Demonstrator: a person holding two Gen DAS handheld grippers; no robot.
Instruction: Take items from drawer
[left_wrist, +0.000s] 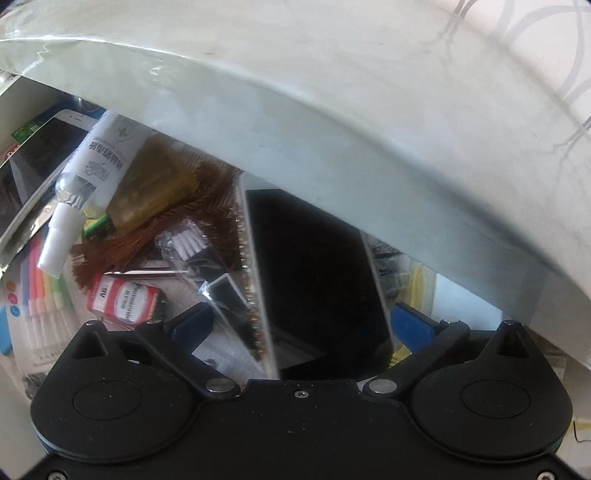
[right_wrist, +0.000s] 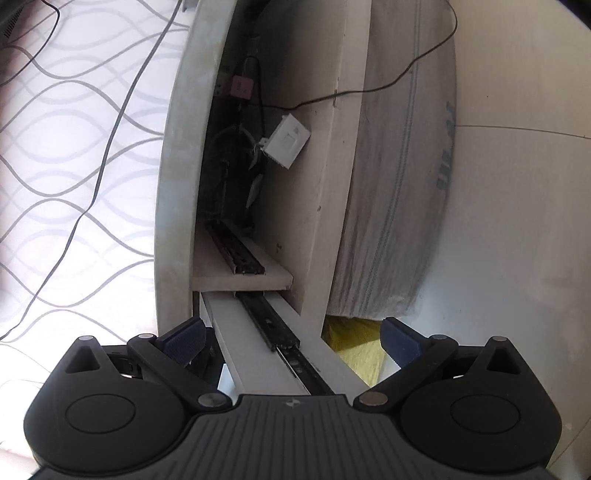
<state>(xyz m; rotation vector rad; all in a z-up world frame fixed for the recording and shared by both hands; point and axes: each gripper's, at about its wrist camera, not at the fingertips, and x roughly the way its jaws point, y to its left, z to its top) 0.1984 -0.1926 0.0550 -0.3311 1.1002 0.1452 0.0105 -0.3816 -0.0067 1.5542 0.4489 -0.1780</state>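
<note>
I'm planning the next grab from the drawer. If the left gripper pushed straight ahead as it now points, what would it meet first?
Most likely the black glossy slab lying between the open fingers of the left gripper, though depth is hard to judge.

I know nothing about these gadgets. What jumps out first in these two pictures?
In the left view, a shiny black phone stands between the left gripper's wide-open blue pads, amid drawer clutter: a red battery and a white tube. In the right view, the open right gripper straddles a black drawer rail.
</note>
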